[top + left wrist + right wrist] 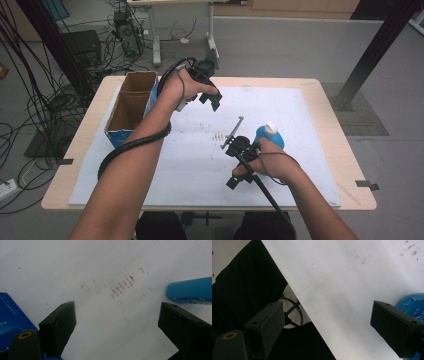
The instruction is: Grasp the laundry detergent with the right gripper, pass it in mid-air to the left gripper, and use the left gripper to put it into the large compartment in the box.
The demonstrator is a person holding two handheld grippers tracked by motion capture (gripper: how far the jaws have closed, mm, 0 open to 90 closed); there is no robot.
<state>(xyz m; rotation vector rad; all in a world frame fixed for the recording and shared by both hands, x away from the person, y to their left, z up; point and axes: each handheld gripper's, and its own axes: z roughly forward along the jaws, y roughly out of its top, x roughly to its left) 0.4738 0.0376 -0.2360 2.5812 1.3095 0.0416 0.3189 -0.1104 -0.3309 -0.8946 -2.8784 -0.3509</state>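
Nearest us, our right gripper (239, 165) hovers just left of the blue bottle (270, 136), its fingers (394, 326) apart and holding nothing. The bottle lies on the white sheet (200, 165) on the bench (325, 105). Farther back, well left of the bottle, our left gripper (210, 97) hangs beside the cardboard box (129, 107), fingers (58, 325) apart, empty.

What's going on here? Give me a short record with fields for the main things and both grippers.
Surface: white sheet on a wooden table
Bottle: blue, white cap, right of centre
Box: open cardboard, at the table's left edge
Left gripper: open, nothing between its jaws, beside the box
Right gripper: open, holds nothing, next to the bottle
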